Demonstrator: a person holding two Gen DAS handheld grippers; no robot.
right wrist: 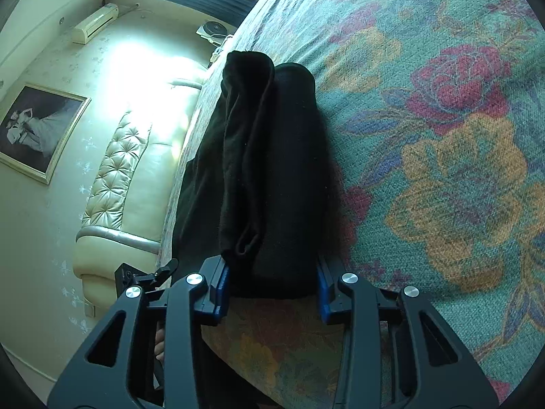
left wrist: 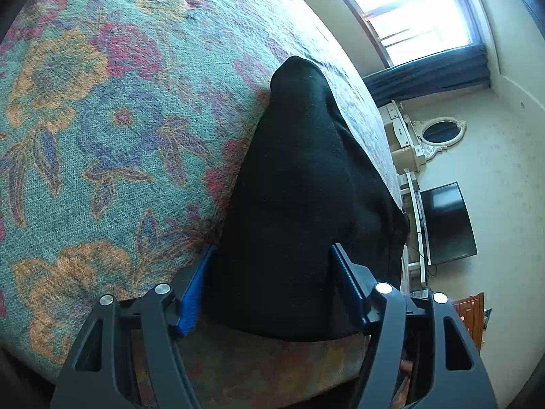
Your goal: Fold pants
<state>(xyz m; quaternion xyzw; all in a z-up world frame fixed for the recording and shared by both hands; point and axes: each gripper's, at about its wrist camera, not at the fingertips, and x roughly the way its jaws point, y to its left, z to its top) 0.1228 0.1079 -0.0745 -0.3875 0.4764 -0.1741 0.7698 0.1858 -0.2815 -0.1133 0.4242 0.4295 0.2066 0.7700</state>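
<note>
The black pants point(left wrist: 299, 184) lie folded in a long narrow stack on the floral bed cover, near its edge. In the left wrist view my left gripper point(left wrist: 272, 272) is open, its blue-padded fingers point(left wrist: 194, 293) on either side of the near end of the pants. In the right wrist view the pants point(right wrist: 269, 170) show as stacked layers, one rolled layer on top. My right gripper point(right wrist: 272, 276) is open too, its fingers straddling the near end of the stack. Neither gripper's pads visibly pinch the cloth.
The floral bed cover point(left wrist: 102, 119) fills most of both views point(right wrist: 442, 136). Beyond the bed edge stand a window point(left wrist: 408, 10), a mirror dresser point(left wrist: 439, 133) and a dark TV point(left wrist: 446, 225). A cream tufted headboard point(right wrist: 129, 177) and a framed picture point(right wrist: 37, 129) stand on the other side.
</note>
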